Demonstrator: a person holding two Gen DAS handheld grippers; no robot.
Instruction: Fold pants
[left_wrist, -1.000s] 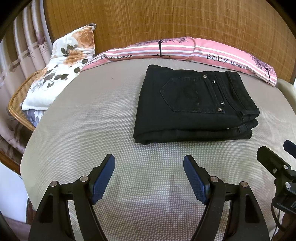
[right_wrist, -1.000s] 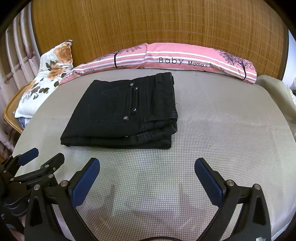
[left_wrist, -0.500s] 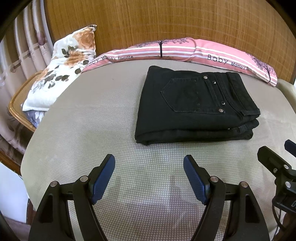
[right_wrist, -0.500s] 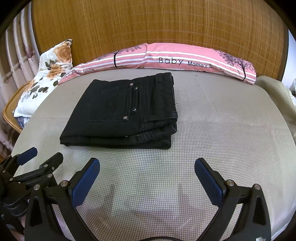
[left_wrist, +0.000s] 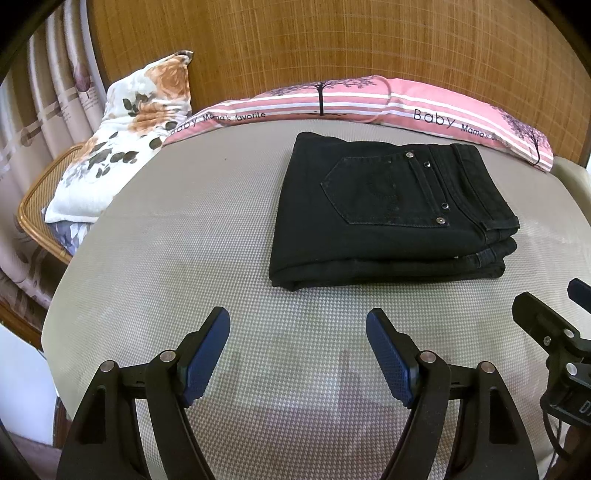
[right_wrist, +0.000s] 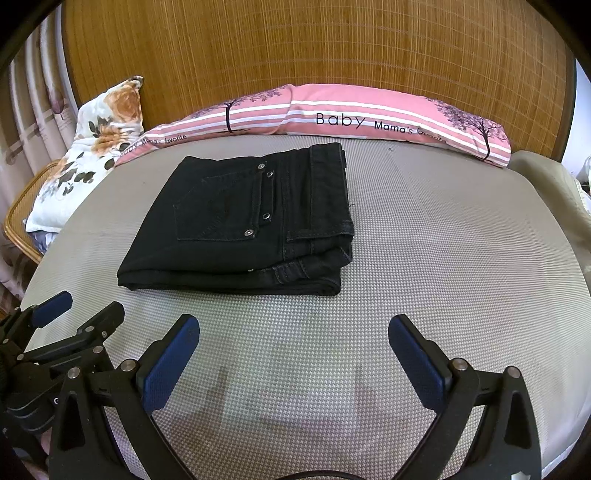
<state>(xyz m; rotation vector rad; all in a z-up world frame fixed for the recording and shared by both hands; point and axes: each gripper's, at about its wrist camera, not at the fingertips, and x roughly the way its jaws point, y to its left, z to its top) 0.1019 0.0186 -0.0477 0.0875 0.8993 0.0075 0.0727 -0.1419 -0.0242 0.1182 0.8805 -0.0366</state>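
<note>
We read left to right from the left wrist view. Far left of our jaws: striped curtain (left_wrist: 55, 96), then a rattan chair (left_wrist: 35, 206) with a floral pillow (left_wrist: 125, 140) leaning over it. Ahead of the jaws runs the grey woven mattress cover (left_wrist: 177, 236), backed by a bamboo mat wall (left_wrist: 295, 44). Along the far edge lies a long pink striped bolster (left_wrist: 406, 107) printed "Baby Mama's favorite".

Left gripper (left_wrist: 298, 325): jaws apart, nothing between them, blue pads (left_wrist: 207, 354) hovering over bare cover. The black jeans (left_wrist: 384, 218) sit ahead and slightly right of these jaws, folded into a compact rectangle, back pocket and rivets up, waistband on the right side, layered edges facing us. Not touching either gripper.

Right gripper (right_wrist: 293, 328): jaws wide apart, empty, over the cover. In this view we see the black jeans (right_wrist: 251, 225) ahead and left of the jaws, well clear of the fingertips. The left gripper (right_wrist: 79, 308) shows at the lower left edge, just beside our left finger. Further right: bare cover, then a beige fabric fold (right_wrist: 543, 173) at the bed's right edge.
</note>
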